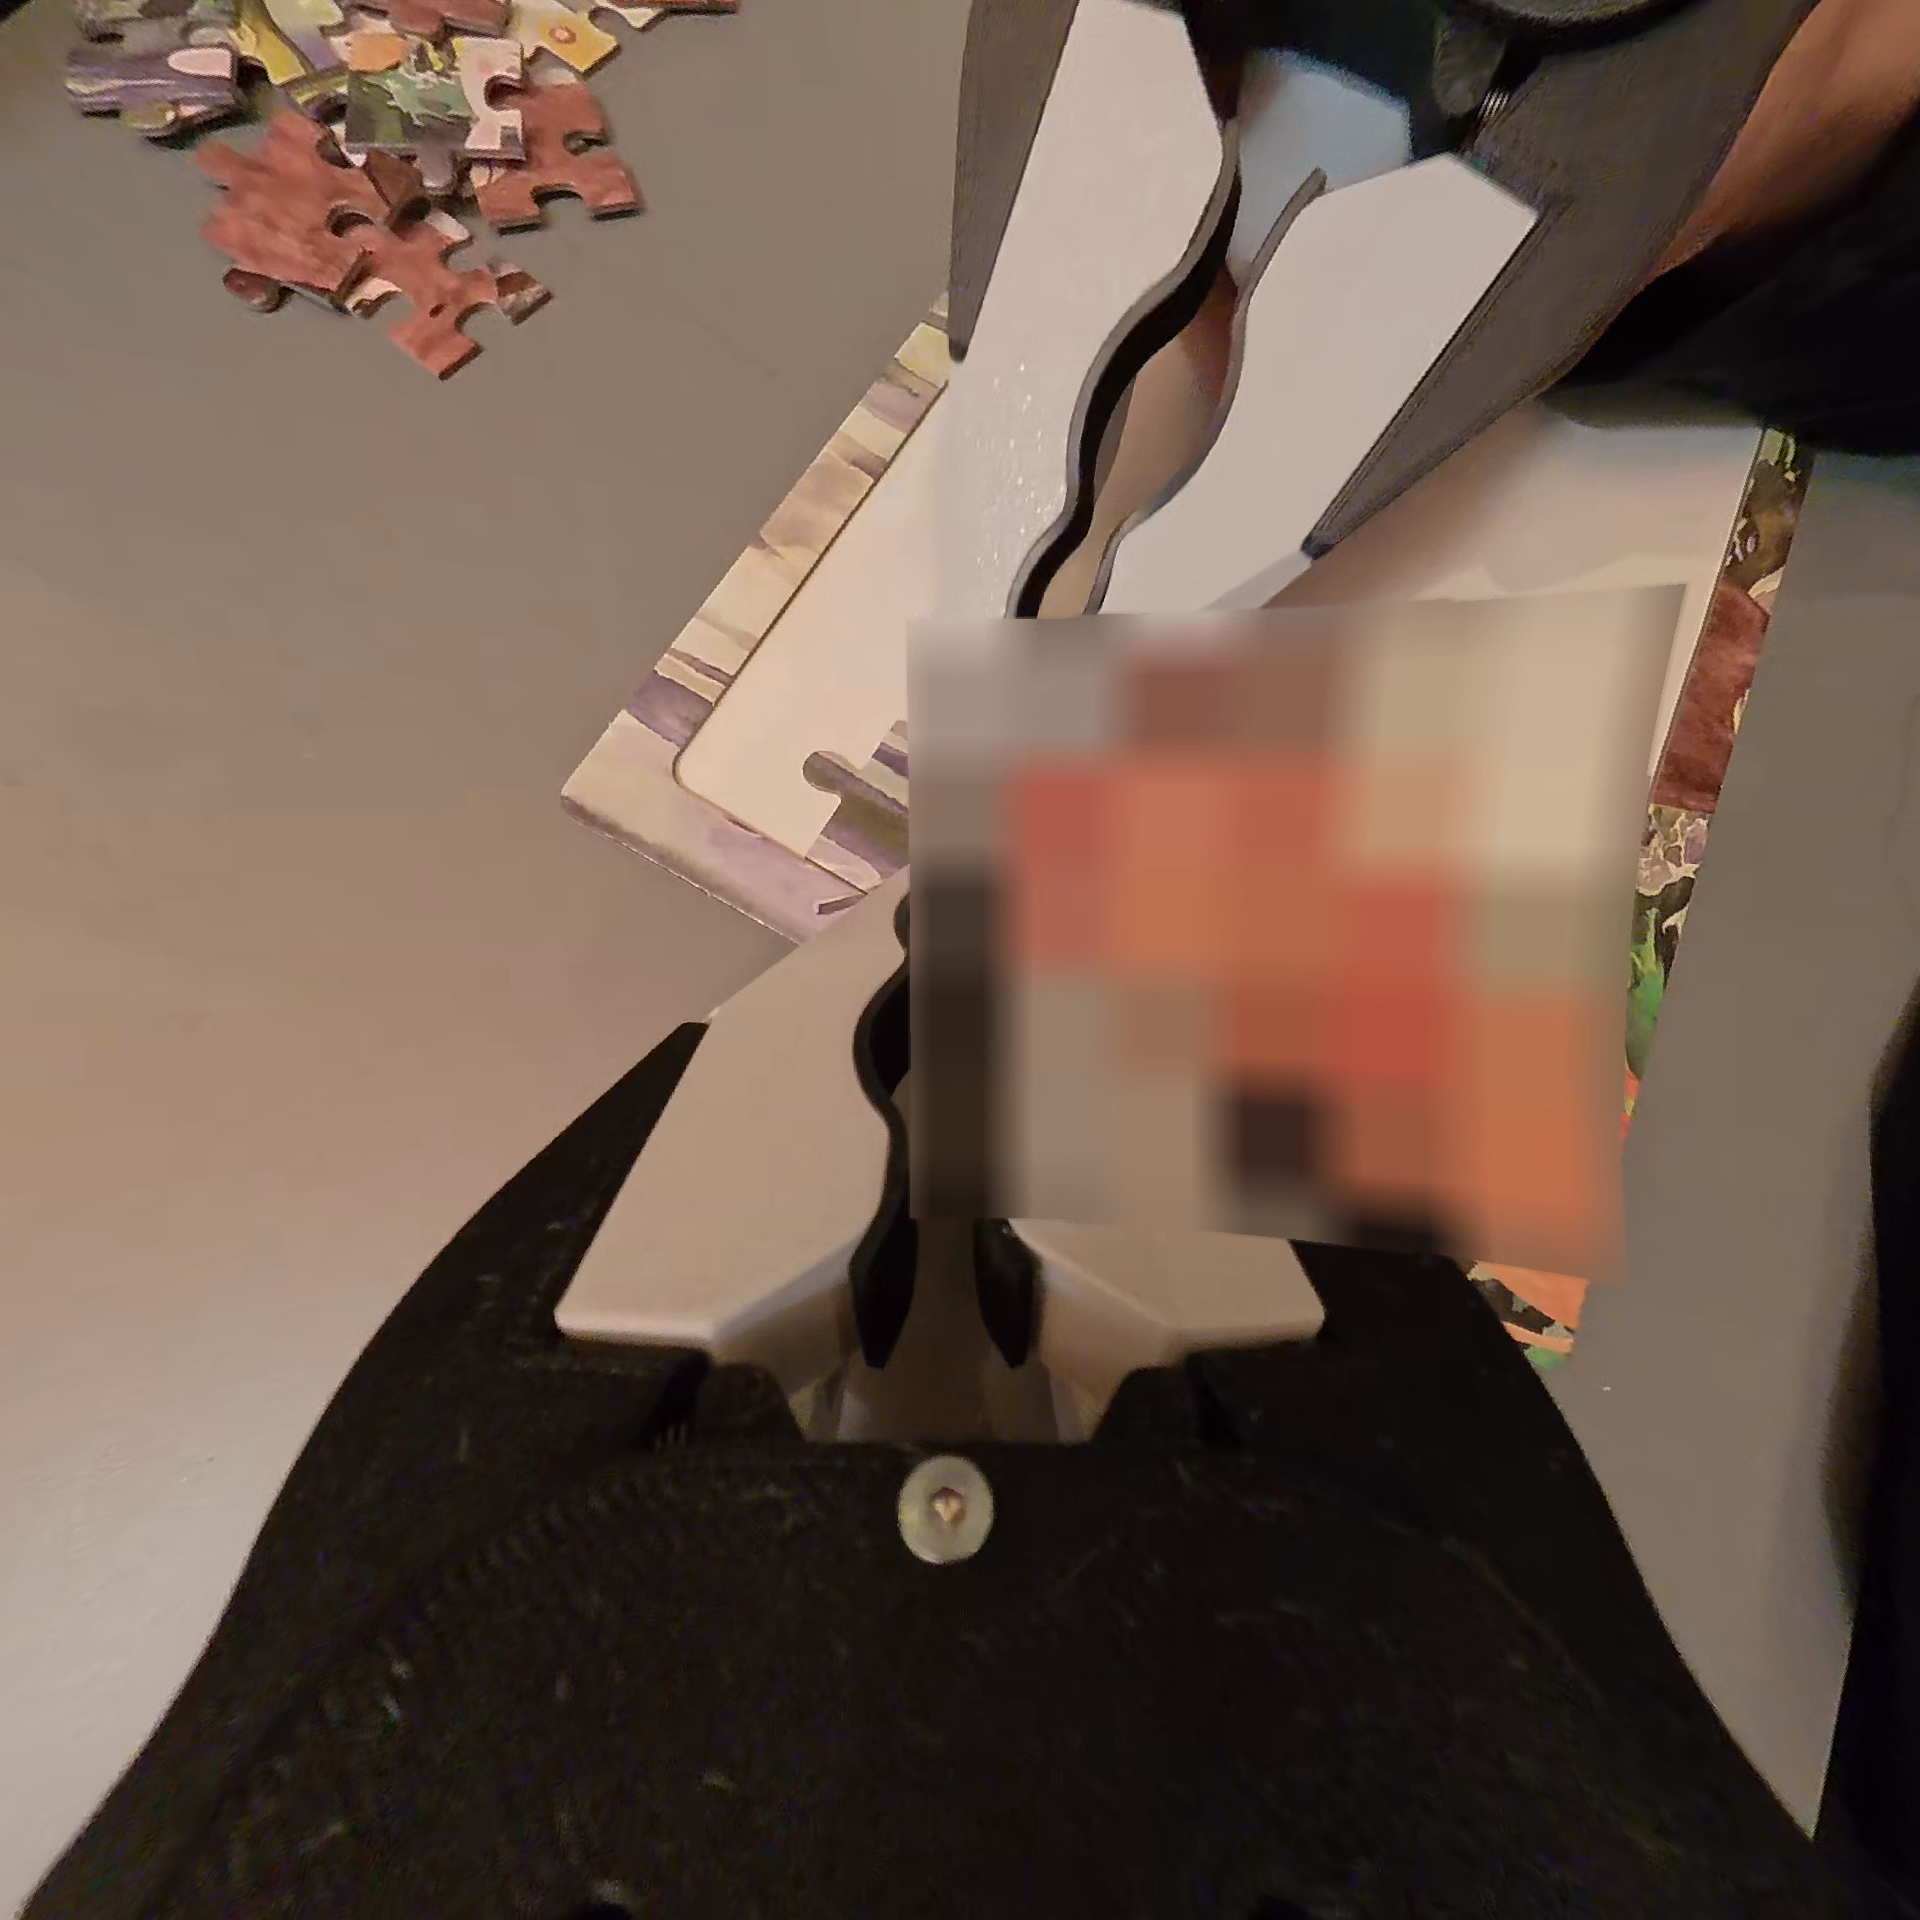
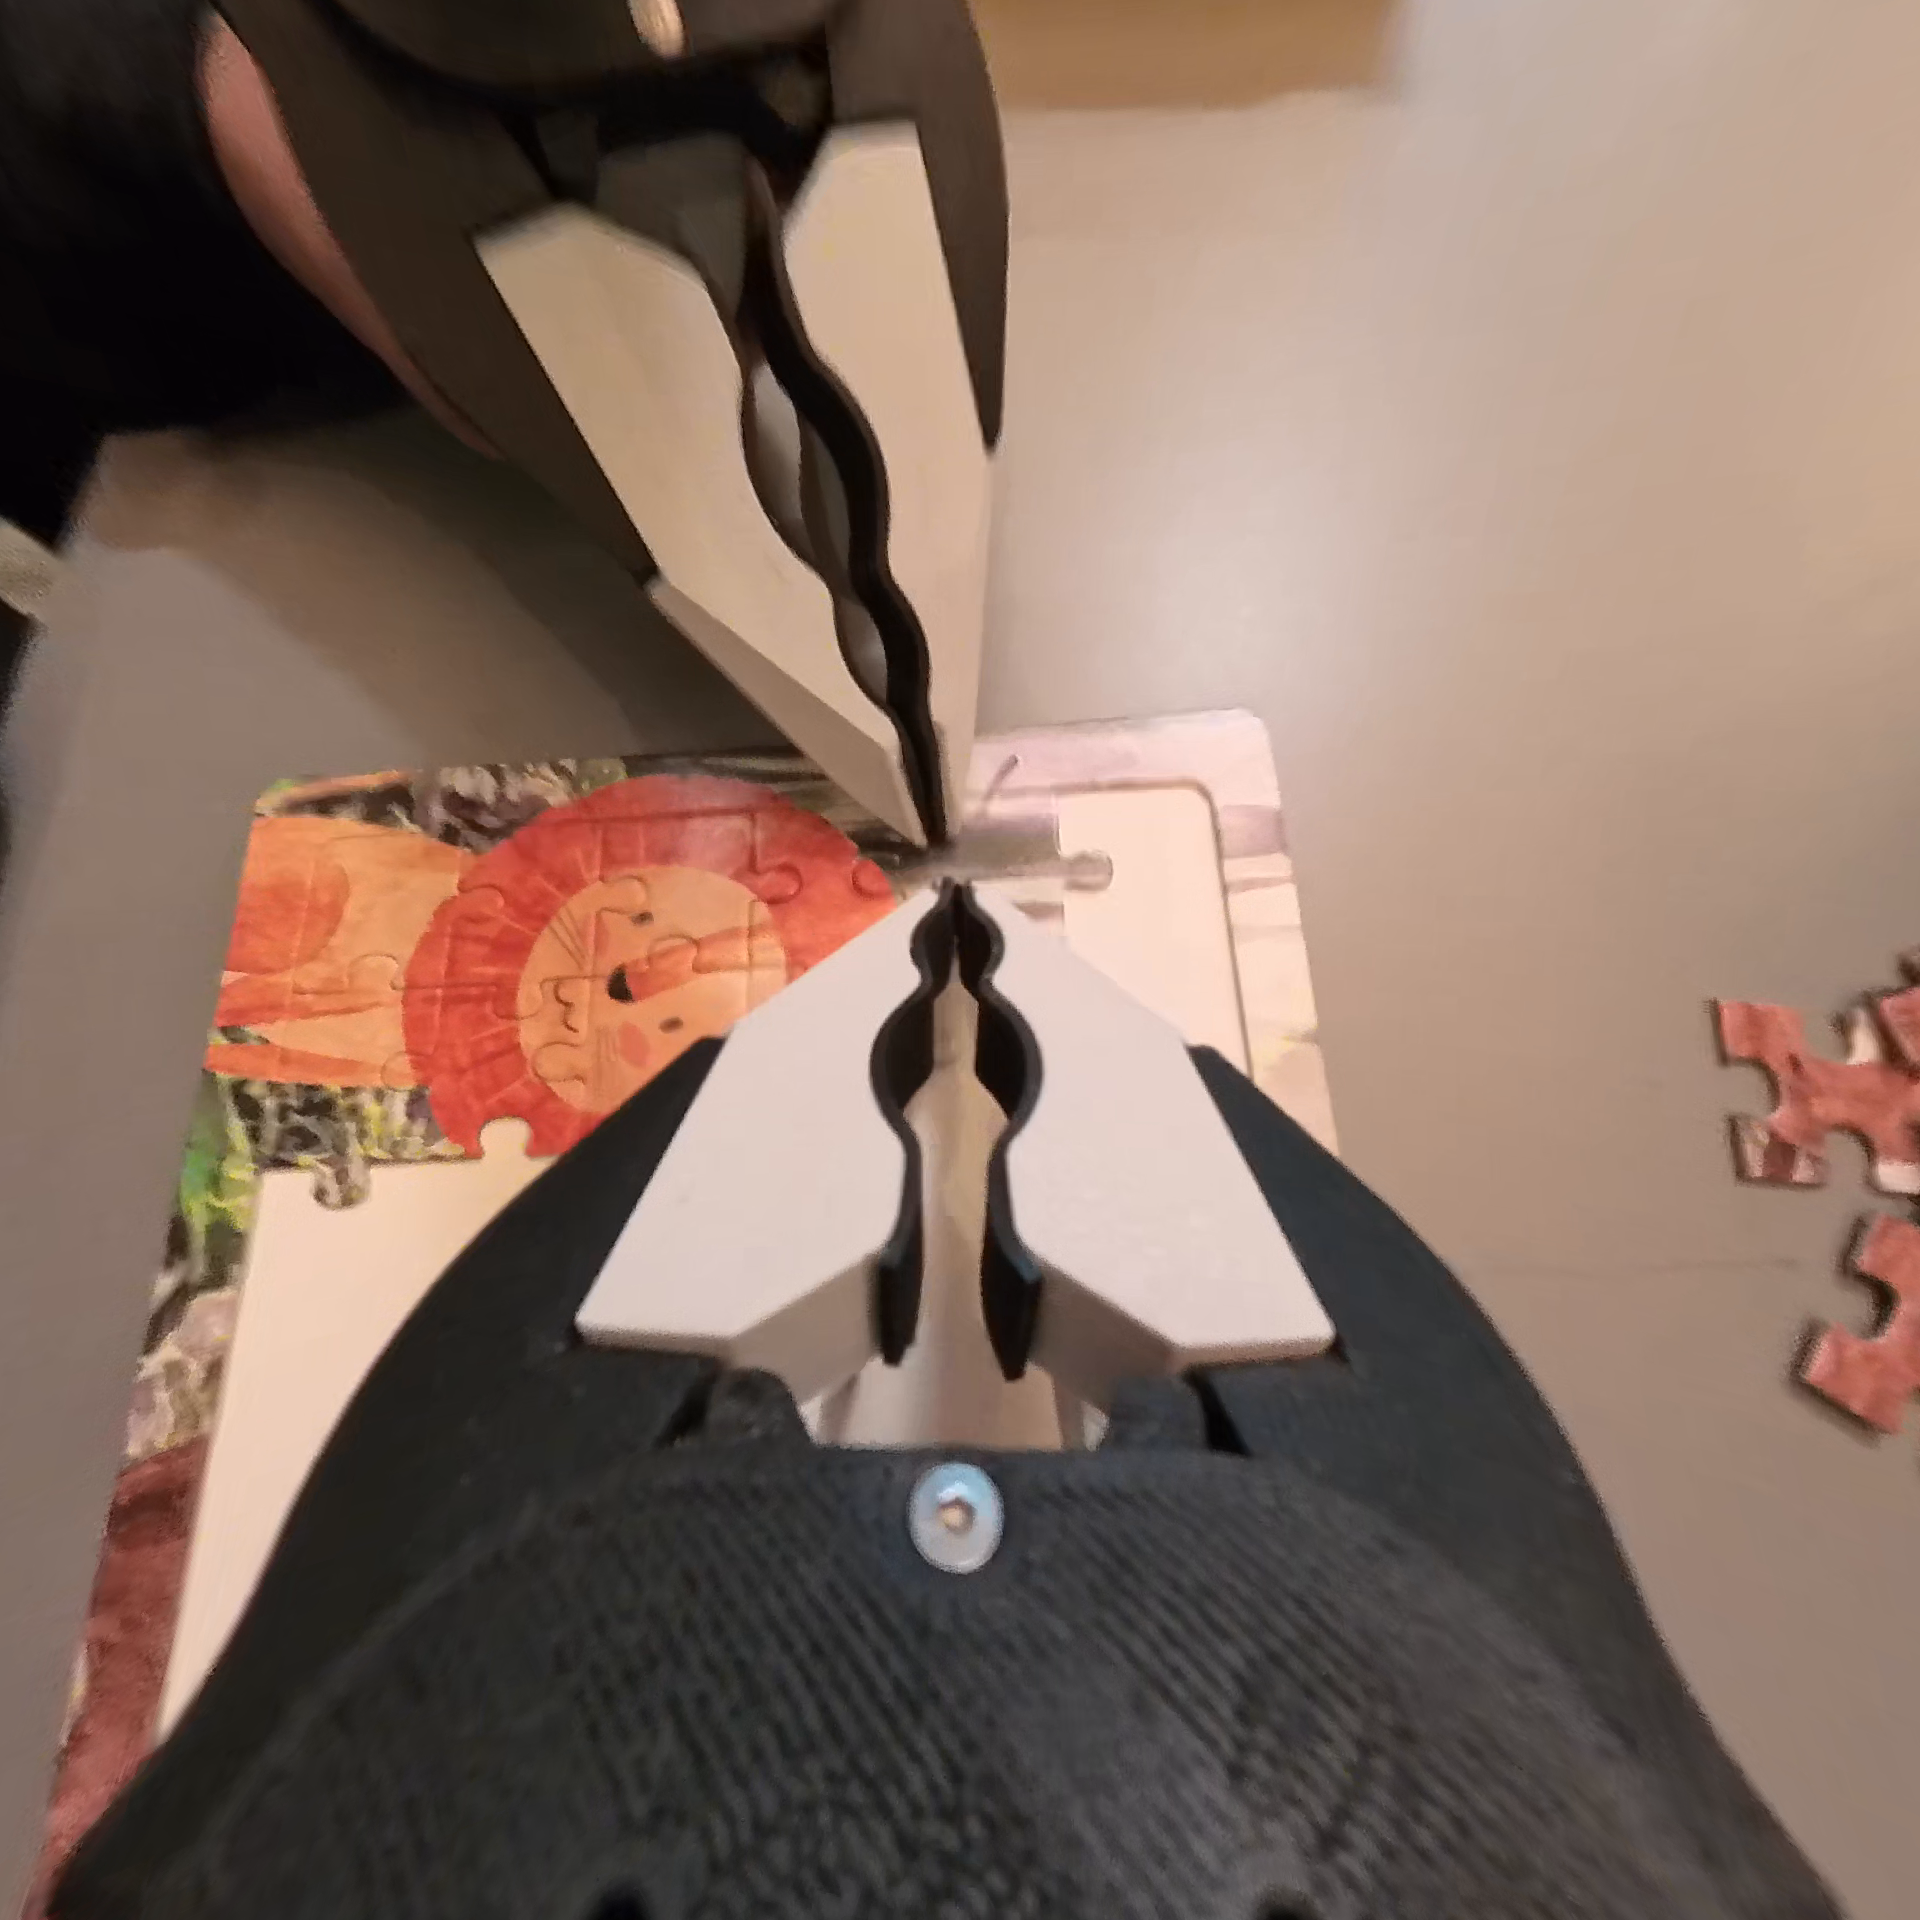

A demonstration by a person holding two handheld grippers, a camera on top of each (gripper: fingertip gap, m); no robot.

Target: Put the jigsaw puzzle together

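Note:
The puzzle tray lies flat on the grey table, with an orange lion section assembled at its left and bare white board elsewhere. A grey puzzle piece with a knob lies at the tray's far end. My right gripper is shut, with its tips touching this piece from the near side. My left gripper comes from above, also shut, with its tips on the same piece. In the left wrist view the right gripper hangs over the tray. A mosaic patch hides my left fingertips there.
A pile of loose brown and coloured pieces lies on the table far left of the tray. Some of them show at the right edge of the right wrist view. A dark-sleeved arm reaches in behind the right gripper. Both grippers' tips are close together, under 4 cm apart. Left tips and right tips are each some 6 cm from the orange lion section.

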